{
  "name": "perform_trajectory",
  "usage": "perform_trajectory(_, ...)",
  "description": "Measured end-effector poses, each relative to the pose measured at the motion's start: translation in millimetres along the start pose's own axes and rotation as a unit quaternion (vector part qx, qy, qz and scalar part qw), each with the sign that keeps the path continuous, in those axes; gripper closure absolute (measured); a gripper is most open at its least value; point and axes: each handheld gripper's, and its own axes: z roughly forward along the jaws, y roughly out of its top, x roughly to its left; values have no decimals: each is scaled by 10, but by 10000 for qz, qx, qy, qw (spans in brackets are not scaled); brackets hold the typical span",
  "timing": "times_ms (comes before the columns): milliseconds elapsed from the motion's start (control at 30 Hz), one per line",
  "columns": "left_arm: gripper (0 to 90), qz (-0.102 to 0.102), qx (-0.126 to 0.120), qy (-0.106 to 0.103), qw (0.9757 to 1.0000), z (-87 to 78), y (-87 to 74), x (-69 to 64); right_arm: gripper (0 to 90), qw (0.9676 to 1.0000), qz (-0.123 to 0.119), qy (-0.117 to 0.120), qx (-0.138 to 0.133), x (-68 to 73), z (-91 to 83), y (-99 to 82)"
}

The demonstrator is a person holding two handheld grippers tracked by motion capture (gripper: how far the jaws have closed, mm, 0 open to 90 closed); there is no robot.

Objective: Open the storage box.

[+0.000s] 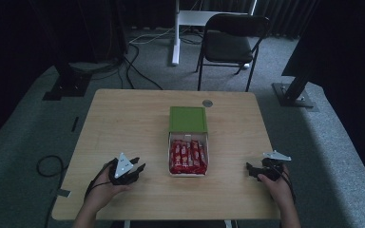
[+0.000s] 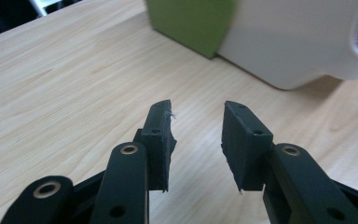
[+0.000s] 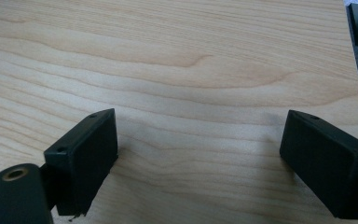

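Note:
A white box [image 1: 170, 154] in the middle of the wooden table [image 1: 123, 123] holds a row of red packets [image 1: 188, 156]. Its green lid [image 1: 187, 118] lies flipped open behind it. My left gripper [image 1: 139, 164] rests on the table left of the box and points toward it. In the left gripper view its jaws [image 2: 197, 109] stand a little apart with nothing between them, and the box wall [image 2: 289, 42] and green lid [image 2: 191, 23] are just ahead. My right gripper [image 1: 248, 171] sits near the table's right front edge, with its jaws [image 3: 200, 121] wide open over bare wood.
A small grey round disc [image 1: 207, 103] is set into the table behind the lid. Beyond the table stand a black folding chair [image 1: 233, 38], a white desk leg [image 1: 176, 33] and black stand bases. A cable loop [image 1: 47, 166] lies on the floor at left.

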Motion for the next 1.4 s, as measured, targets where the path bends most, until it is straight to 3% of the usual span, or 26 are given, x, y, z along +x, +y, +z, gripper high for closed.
perform_trajectory(100, 628, -168, -44, 76, 9998, -8, -27, 55, 108, 10000, -2, -1, -1, 0, 0, 0)
perform_trajectory(267, 601, -632, -80, 304, 9975, -47, -85, 200, 108, 10000, -6, -1, 1, -1, 0, 0)
perform_trajectory(467, 551, -903, -60, 455, 9949, -93, -124, 306, 108, 10000, -4, -3, 1, 0, 0, 0)
perform_trajectory(700, 420, -1202, -46, 561, 9911, -129, -175, 393, 108, 10000, -1, -8, 0, 1, 0, 0)
perform_trajectory(900, 283, -1491, -95, 695, 9863, -143, -214, 464, 108, 10000, 0, -9, -1, 1, 0, 0)
perform_trajectory(1000, 220, -1661, -125, 813, 9827, -155, -222, 509, 108, 10000, 2, -10, -2, 2, 0, 0)
perform_trajectory(1067, 162, -1690, -101, 888, 9816, -165, -235, 536, 108, 10000, 1, -10, -2, 2, 0, 0)
perform_trajectory(1167, 151, -1752, -42, 1008, 9794, -176, -274, 577, 108, 10000, 3, -10, -1, 2, 0, 0)
perform_trajectory(1200, 100, -1768, 30, 1042, 9787, -177, -307, 603, 108, 10000, 1, -10, -2, 2, 0, 0)
perform_trajectory(1233, 85, -1768, 30, 1042, 9787, -177, -307, 603, 108, 10000, 1, -10, -2, 2, 0, 0)
perform_trajectory(1300, 83, -1552, 110, 1221, 9802, -175, -349, 619, 108, 10000, 3, -10, -2, 2, 0, 0)
perform_trajectory(1333, 13, -1508, 203, 1276, 9801, -170, -382, 635, 108, 10000, 1, -10, -3, 2, 0, 0)
perform_trajectory(1400, 13, -1572, 170, 1300, 9788, -170, -395, 643, 108, 10000, 1, -11, -2, 2, 0, 0)
